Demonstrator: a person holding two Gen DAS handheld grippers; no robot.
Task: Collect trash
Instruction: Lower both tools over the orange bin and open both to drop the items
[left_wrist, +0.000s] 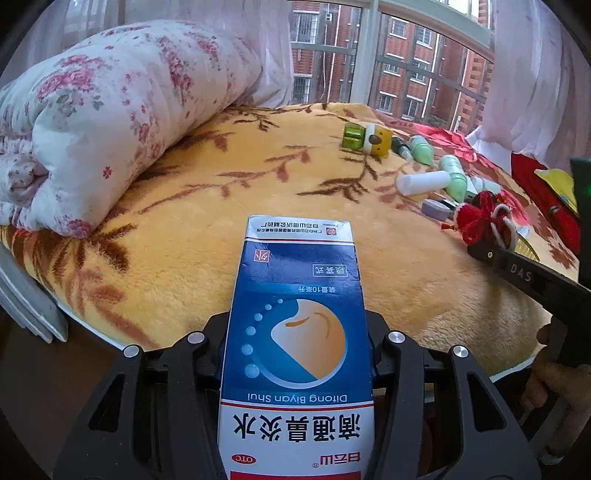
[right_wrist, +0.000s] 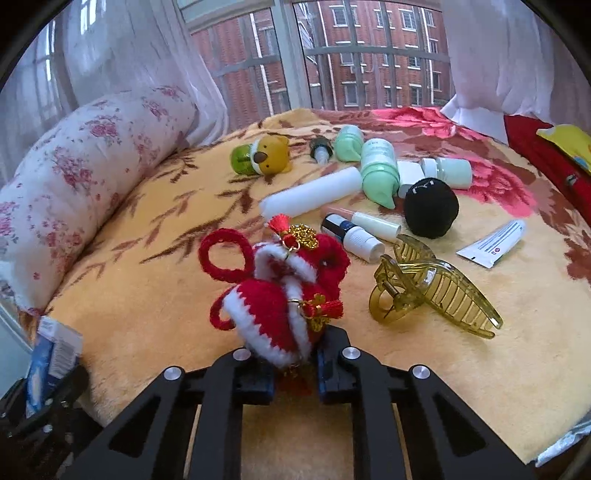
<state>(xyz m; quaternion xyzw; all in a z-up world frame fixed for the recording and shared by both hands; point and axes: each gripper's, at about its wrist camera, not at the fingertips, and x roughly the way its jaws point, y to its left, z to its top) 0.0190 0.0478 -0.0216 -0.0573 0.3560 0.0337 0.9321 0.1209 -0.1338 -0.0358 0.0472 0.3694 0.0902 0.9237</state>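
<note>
So the right gripper (right_wrist: 295, 369) is clamped shut on the red-and-white crocheted yarn ornament (right_wrist: 284, 295), which sticks up at frame centre. The left gripper (left_wrist: 295, 369) is half open, gripping the blue-and-white cardboard medicine box (left_wrist: 295, 332), long axis running straight away from its jaws.

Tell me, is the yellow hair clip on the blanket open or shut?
Shut. The hair clip lies on its side on the blanket, its curved teeth meeting with no gap between both halves.
</note>
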